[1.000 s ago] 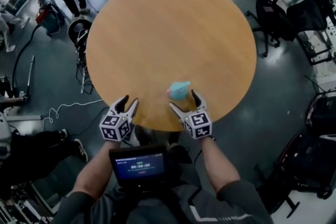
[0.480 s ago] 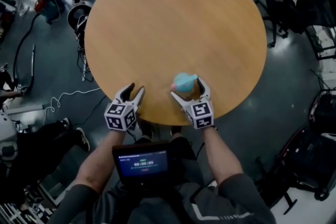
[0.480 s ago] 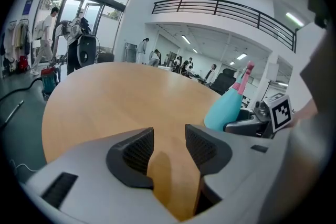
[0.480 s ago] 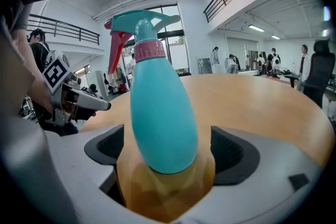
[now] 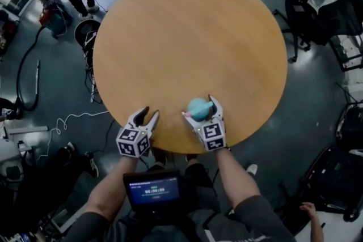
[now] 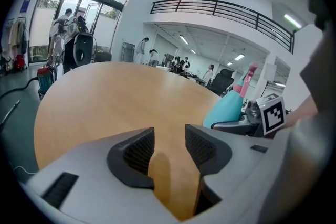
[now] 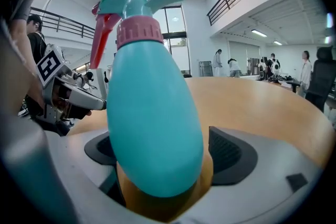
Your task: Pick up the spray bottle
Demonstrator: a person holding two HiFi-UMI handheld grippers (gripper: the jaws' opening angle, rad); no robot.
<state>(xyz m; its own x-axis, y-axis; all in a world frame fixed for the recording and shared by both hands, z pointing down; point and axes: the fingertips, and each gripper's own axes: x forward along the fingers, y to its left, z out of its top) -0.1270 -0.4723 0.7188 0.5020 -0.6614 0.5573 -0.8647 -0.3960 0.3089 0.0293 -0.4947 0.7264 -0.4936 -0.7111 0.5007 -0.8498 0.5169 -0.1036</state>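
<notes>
Right gripper (image 5: 199,112), in the head view, sat at the near edge of the round table (image 5: 187,37) with its jaws spread wide, having just opened further. The spray bottle (image 5: 197,106) stood upright between them, so the grasp looked lined up but not yet closed. Beside it the left gripper (image 5: 146,116) lay unclenched and empty, apparently parked clear of the work. Office chairs (image 5: 300,17) and cables (image 5: 74,116) ringed the table on the floor, well apart from it. In the left gripper view, its pads stood apart over bare wood, and the bottle (image 6: 227,112) rose off to one side. In the right gripper view, the teal body (image 7: 152,113) filled the gap. A sliver of table showed beside one pad, while the other pad was hidden behind the bottle, so it was probably not touching. Nothing else on the table blocked the closing.
</notes>
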